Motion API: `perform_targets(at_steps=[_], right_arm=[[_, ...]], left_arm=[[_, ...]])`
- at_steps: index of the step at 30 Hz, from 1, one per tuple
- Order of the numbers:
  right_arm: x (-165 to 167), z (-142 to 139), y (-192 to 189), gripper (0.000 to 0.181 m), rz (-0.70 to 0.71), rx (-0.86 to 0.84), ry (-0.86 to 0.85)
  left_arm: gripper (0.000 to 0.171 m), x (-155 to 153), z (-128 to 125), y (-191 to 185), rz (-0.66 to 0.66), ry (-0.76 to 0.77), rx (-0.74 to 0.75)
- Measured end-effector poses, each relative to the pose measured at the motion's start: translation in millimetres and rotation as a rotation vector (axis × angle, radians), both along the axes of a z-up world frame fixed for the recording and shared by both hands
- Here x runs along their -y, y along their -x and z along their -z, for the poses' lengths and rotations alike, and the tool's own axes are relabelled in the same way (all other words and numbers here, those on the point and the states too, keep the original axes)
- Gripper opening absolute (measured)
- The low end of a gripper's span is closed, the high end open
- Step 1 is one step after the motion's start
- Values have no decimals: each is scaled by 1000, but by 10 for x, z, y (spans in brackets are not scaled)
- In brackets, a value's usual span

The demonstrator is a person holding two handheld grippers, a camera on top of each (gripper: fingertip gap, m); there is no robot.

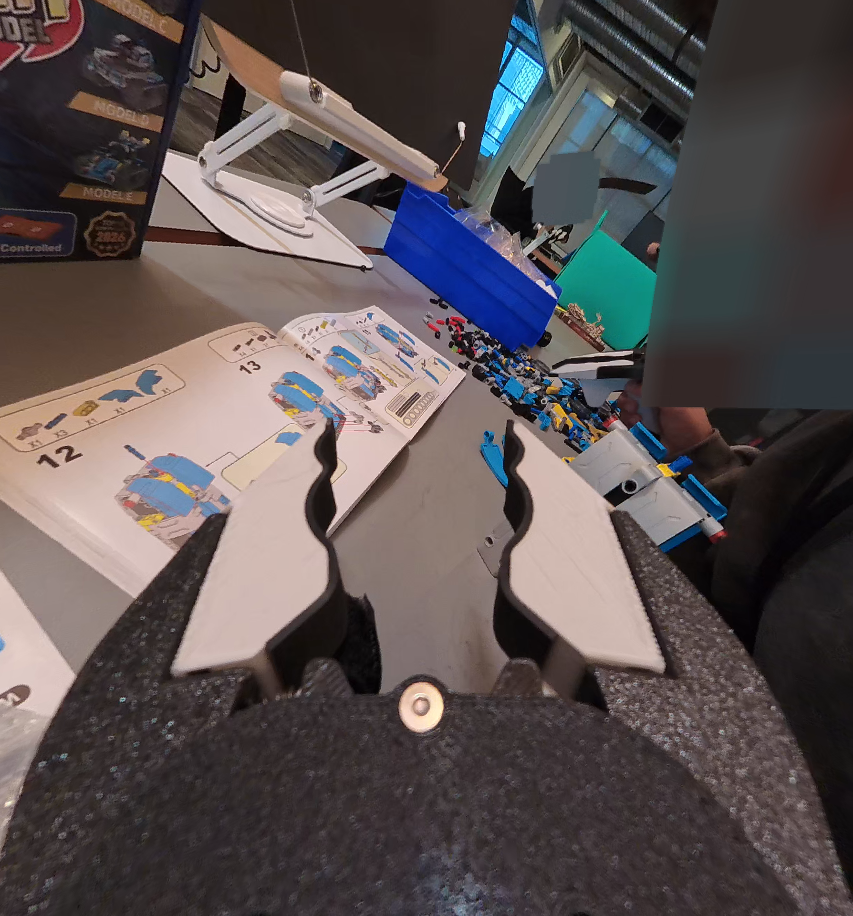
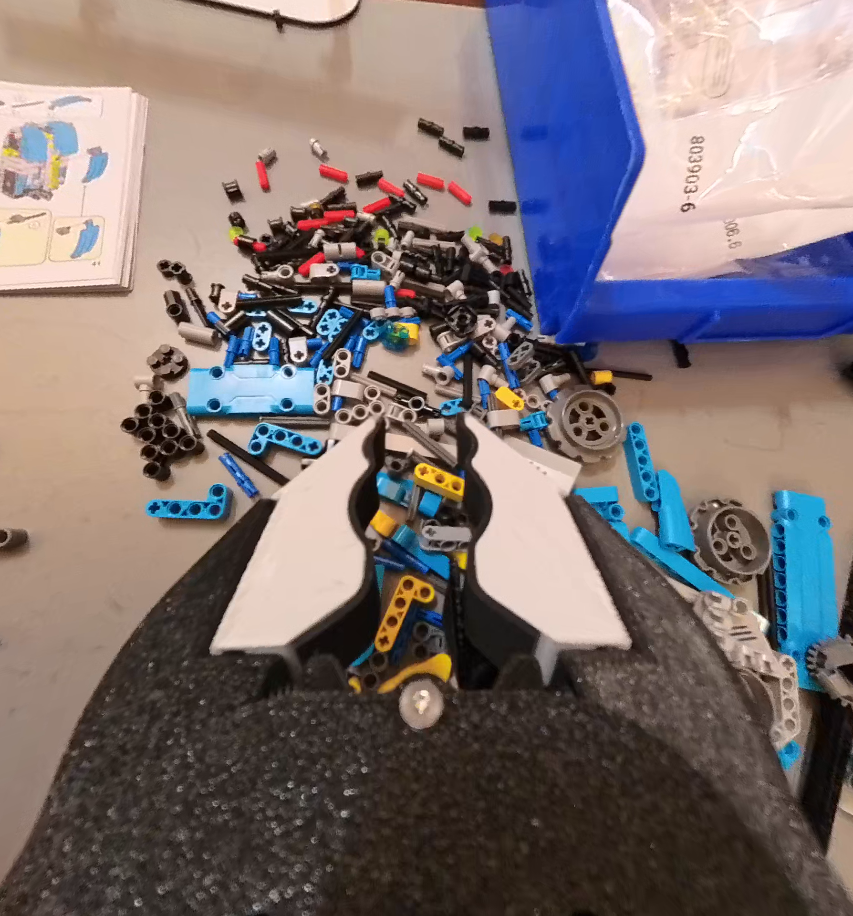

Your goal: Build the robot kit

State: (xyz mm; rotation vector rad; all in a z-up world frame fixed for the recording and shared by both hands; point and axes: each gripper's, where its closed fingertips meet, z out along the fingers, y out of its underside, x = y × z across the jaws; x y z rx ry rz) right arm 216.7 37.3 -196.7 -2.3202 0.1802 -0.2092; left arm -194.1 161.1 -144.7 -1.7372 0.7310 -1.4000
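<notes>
Hovering right gripper (image 2: 419, 426) fingers part-spread over brick pile (image 2: 365, 307), left gripper (image 1: 419, 431) fingers wide apart, 1 booklet (image 1: 206, 421), 1 blue bin (image 2: 568, 163)

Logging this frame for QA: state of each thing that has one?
left gripper: jaws open, empty, over bare table
right gripper: jaws open, nothing clamped, over loose parts
instruction booklet: open, flat
blue bin: holds plastic bags
white stand: unfolded

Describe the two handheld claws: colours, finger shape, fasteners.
Both match. The left claw and right claw each have two light grey fingers with black wavy inner pads, tapering to points. The body is black, speckled and grainy, with a silver screw centred between the finger bases. No cables or markings visible.
</notes>
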Motion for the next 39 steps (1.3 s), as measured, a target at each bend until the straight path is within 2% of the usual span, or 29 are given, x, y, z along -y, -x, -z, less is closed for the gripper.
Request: perform_targets(at_steps=[4, 16, 20, 27, 33, 36, 39], right_arm=[[37, 22, 135, 28, -83, -51, 16], [418, -43, -426, 25, 80, 68, 67], [529, -80, -476, 21, 88, 34, 58], [659, 55, -338, 21, 13, -37, 122], [788, -49, -555, 19, 83, -9, 79], [773, -76, -546, 19, 72, -21, 53], [570, -57, -318, 16, -28, -61, 4]], left_arm=[[68, -1, -15, 11, -7, -9, 7], [68, -53, -24, 49, -37, 8, 23], [68, -58, -3, 37, -44, 3, 2], [67, -62, 28, 19, -53, -3, -29], [66, -75, 50, 12, -55, 9, -41], [66, -82, 55, 13, -57, 14, -41], [66, -83, 61, 10, -57, 17, -45]])
